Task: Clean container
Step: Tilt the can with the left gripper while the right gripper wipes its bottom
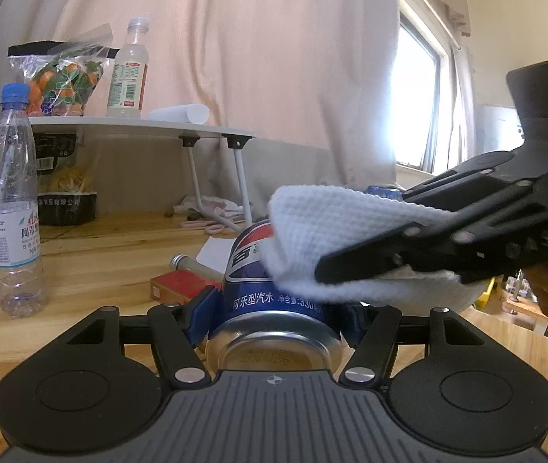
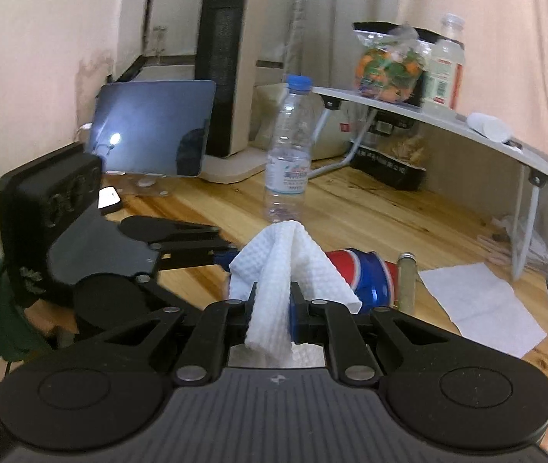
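Observation:
A blue, red and white Pepsi can (image 1: pixel 270 308) lies on its side with its base toward the left wrist camera. My left gripper (image 1: pixel 278 310) is shut on the can, its blue pads against both sides. My right gripper (image 2: pixel 274 301) is shut on a white waffle-weave cloth (image 2: pixel 285 270). In the left wrist view the right gripper (image 1: pixel 351 270) comes in from the right and presses the cloth (image 1: pixel 335 239) onto the can's upper side. In the right wrist view the can (image 2: pixel 362 274) shows beyond the cloth, with the left gripper (image 2: pixel 220 250) holding it from the left.
A clear water bottle (image 2: pixel 287 154) stands on the wooden table (image 2: pixel 351 200). A small white folding table (image 2: pixel 447 123) carries a snack bag and a bottle. A flat white tissue (image 2: pixel 478 308), a metal tube (image 2: pixel 405 281), a tablet (image 2: pixel 154 131) and a red box (image 1: pixel 181 283) lie nearby.

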Available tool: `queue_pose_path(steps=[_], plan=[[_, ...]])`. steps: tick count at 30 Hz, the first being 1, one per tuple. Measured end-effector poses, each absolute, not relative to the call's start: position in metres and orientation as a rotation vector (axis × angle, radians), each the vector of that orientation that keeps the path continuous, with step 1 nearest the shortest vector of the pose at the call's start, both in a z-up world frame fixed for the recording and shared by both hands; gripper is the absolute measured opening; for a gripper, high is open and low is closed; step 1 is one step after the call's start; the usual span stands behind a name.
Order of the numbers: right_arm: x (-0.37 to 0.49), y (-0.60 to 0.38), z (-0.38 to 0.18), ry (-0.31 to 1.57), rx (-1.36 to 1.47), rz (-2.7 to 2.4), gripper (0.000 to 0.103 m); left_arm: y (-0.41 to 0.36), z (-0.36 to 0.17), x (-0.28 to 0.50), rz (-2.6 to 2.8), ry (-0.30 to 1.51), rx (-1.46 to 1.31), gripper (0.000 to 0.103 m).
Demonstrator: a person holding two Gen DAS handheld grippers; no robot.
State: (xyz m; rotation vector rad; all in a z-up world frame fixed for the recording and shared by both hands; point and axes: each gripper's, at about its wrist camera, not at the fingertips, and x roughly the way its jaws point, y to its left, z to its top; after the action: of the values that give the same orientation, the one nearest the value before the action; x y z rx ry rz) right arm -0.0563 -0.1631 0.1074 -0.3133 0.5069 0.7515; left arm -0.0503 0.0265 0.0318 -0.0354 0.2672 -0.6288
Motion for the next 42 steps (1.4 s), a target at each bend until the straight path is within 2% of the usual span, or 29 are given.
queue_pose_path(steps=[12, 27, 42], plan=[[-0.018, -0.198, 0.101, 0.503, -0.183, 0.599, 0.014, 0.027, 0.031, -0.048, -0.627, 0.273, -0.049, 0.066], [-0.043, -0.107, 0.105, 0.507, -0.376, 0.817, 0.014, 0.026, 0.03, -0.049, -0.633, 0.265, -0.036, 0.066], [0.024, -0.161, 0.107, 0.502, -0.297, 0.568, 0.017, 0.023, 0.03, -0.054, -0.655, 0.252, -0.021, 0.066]])
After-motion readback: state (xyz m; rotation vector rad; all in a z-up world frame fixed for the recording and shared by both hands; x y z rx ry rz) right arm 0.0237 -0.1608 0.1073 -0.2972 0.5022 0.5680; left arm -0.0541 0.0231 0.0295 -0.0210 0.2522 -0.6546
